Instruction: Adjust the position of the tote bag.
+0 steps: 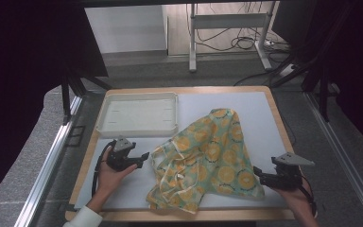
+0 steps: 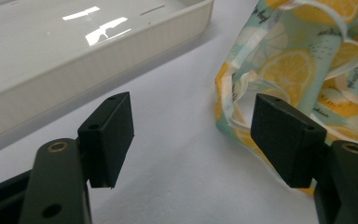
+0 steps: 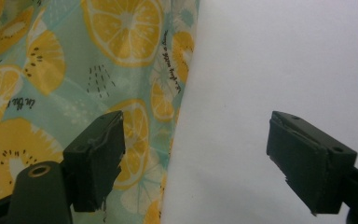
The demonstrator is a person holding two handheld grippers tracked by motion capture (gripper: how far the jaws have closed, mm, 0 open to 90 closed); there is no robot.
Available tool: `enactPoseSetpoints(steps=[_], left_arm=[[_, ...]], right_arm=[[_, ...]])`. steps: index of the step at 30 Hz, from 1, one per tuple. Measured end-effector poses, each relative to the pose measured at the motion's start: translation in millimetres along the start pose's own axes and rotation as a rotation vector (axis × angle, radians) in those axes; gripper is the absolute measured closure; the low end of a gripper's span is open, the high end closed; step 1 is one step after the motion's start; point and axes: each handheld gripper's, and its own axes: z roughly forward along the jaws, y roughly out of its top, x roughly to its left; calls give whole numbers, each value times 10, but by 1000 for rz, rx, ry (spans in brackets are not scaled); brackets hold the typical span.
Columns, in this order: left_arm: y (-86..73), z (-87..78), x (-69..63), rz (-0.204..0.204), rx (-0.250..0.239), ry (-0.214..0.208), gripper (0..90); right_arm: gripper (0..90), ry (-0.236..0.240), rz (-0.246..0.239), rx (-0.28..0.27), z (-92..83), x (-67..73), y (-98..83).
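Lemon-printed cloth [image 1: 208, 158], pale turquoise with yellow citrus slices, lies crumpled on the white mat [image 1: 260, 118] that covers the worktop [image 1: 279, 127]. Its long axis runs on a slant in the high view, from a narrow rounded end far and to the right of centre down to a broad, ragged end at the near edge of the mat. The narrow end points away from the person; the wide end spreads toward them, with pale ties or trim looped along its left margin.

A shallow white tray [image 1: 106, 101] sits at the far left of the mat, just beyond the cloth's left edge and apart from it.

The left claw [image 1: 142, 158] hovers just beside the cloth's left margin, held in a hand [image 1: 111, 175]. In the left gripper view its jaws stand spread with bare mat between them; a fold of the cloth [image 2: 298, 70] lies just past the right-hand jaw, and the tray [image 2: 121, 51] lies ahead on the left.

The right claw [image 1: 256, 174] sits at the cloth's near right corner. In the right gripper view its jaws are also spread wide, straddling the cloth's edge [image 3: 74, 70]: one jaw over the print, the other over bare mat, neither pinching anything.
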Motion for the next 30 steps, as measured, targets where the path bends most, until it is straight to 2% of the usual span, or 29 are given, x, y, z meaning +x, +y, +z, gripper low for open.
enactPoseSetpoints(steps=[6, 8, 10, 13, 16, 20, 23, 24, 30], left_arm=[[66, -59, -35, -6, -14, -3, 325], [99, -92, -54, -3, -20, 11, 329], [146, -133, -64, -5, -34, -13, 337], [201, -171, -76, -8, -59, -5, 334], [256, -180, -39, -45, -70, -18, 281], [321, -167, 4, -65, -72, -18, 286], [454, -160, 0, -62, -89, -29, 294], [454, -160, 0, -62, -89, -29, 297], [723, -119, -73, -49, -102, -79, 318]], right_arm=[[199, 11, 0, 3, 3, 20, -22], [199, 17, -6, 5, -47, 45, -59], [199, 17, 1, -9, -93, 48, -74], [199, 15, 3, -19, -118, 49, -75], [199, 16, 5, -20, -124, 43, -80], [199, 17, 10, -14, -126, 33, -99], [199, 12, 21, -16, -150, 22, -111], [199, 12, 21, -16, -150, 22, -111], [199, 12, 13, -17, -181, 45, -130]])
